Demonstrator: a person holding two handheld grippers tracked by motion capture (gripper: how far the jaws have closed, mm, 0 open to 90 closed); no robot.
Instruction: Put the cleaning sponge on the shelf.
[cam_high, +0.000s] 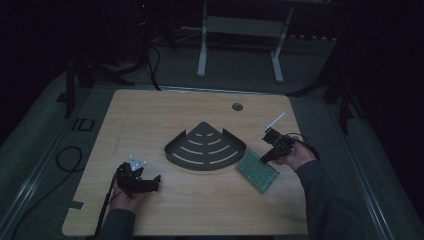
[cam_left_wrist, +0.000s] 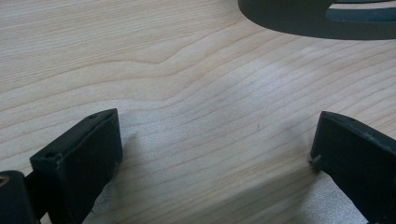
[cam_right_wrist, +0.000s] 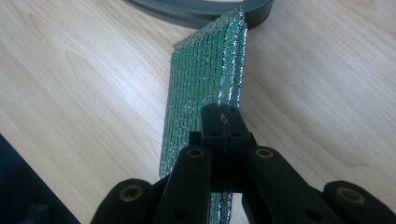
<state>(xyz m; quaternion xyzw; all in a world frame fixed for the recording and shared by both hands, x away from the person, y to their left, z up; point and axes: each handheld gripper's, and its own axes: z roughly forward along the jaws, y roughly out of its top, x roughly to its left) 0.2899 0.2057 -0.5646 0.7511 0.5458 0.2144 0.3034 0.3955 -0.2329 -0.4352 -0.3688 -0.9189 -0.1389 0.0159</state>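
Observation:
A green perforated board with silver dots lies right of centre on the wooden table. My right gripper is shut on its near edge, jaws pressed together over it. A dark fan-shaped slotted tray sits in the middle of the table; its rim touches the board's far corner. My left gripper rests low over bare wood at the front left, jaws wide apart with nothing between them. The tray's edge lies beyond it.
A small round grommet hole is set near the table's far edge. A white desk frame stands on the floor behind. Cables lie on the floor at the left. The room around is dark.

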